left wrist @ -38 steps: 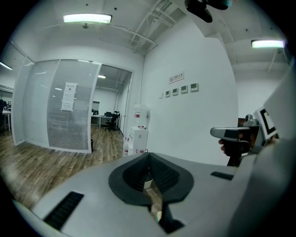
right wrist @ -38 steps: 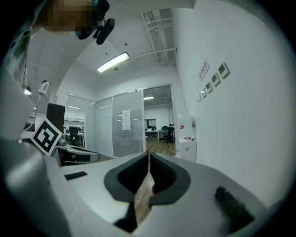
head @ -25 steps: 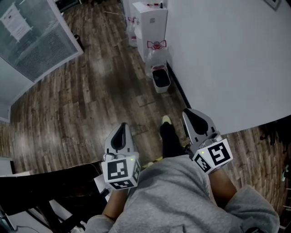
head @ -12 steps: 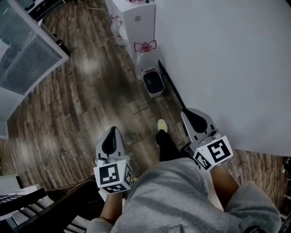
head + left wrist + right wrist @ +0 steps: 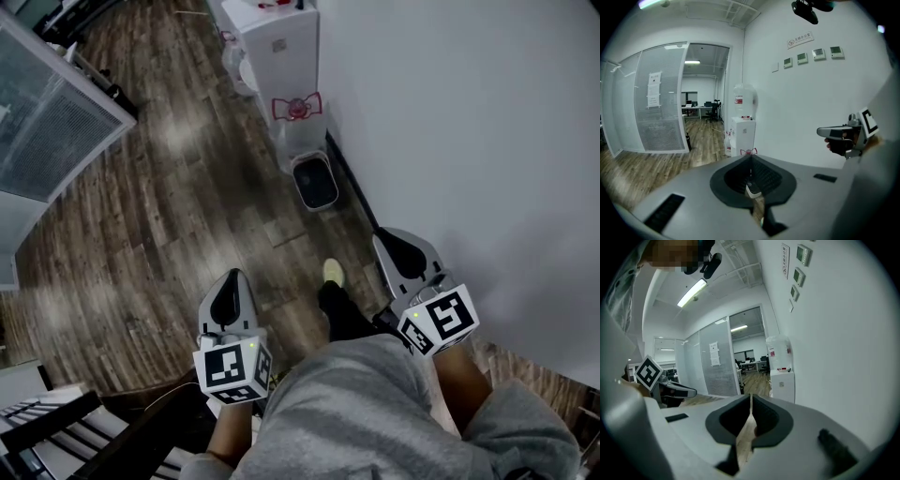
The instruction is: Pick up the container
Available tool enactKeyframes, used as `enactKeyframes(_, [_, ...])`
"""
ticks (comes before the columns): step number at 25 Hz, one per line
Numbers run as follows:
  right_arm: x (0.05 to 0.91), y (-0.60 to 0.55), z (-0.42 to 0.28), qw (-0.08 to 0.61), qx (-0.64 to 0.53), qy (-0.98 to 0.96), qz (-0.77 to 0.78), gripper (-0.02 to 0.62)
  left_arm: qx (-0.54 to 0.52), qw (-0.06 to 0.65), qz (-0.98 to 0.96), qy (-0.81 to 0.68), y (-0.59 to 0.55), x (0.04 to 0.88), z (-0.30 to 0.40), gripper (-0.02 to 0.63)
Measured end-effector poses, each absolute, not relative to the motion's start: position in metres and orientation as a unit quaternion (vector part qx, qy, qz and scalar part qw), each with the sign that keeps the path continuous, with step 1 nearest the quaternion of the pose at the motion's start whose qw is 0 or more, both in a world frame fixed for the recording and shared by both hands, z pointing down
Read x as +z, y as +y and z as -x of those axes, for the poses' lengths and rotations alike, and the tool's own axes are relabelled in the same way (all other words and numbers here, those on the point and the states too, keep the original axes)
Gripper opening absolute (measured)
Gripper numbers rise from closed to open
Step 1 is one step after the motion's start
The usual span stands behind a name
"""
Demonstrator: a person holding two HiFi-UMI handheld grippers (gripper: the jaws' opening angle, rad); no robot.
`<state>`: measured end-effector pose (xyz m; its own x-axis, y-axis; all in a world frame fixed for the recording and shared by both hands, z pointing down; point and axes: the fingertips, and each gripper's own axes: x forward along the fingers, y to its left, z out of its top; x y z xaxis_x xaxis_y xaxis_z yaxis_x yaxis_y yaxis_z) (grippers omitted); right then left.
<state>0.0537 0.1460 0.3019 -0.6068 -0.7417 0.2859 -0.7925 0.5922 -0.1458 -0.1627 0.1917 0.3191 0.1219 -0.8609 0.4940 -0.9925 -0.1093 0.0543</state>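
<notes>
One container [image 5: 314, 181], open top, dark inside. It sits on the wood floor [image 5: 169, 216], tight vs the white wall [image 5: 469, 122] and just beside the foot of the one water dispenser [image 5: 281, 52]. A red bow [image 5: 297, 105] hangs at the dispenser's front, between dispenser and container.

Two grippers, both well short of it. On the left gripper [image 5: 232, 277] the jaws are pressed together, nothing in them. Same for the right gripper [image 5: 384, 239]: tips meet, empty. Each carries one marker cube, and both point fwd, roughly level.

The person's one visible shoe [image 5: 332, 272] and dark leg sit between the grippers, nearer than the container. A grey sweater [image 5: 356, 412] fills the bottom of the head view, with a black frame [image 5: 56, 436] bottom-left.

The container is clear only in the head view. In the left gripper view a small pale thing shows low in the slit under the shut tips; can't tell what it is. That view adds one bottle [image 5: 743, 98] atop the dispenser, four wall panels [image 5: 817, 53] in a row, and the right gripper off to the side. The right gripper view gives the glass partition [image 5: 715, 366], an open doorway w/ desks beyond it, and the left gripper at its left edge.
</notes>
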Motion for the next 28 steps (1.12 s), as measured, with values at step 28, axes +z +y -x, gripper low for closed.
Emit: enactKeyframes(28, [0.297,0.025,-0.050,0.090,0.127,-0.919,-0.363,0.034,0.167,0.198,-0.712,-0.653,0.078,0.312,0.120,0.015])
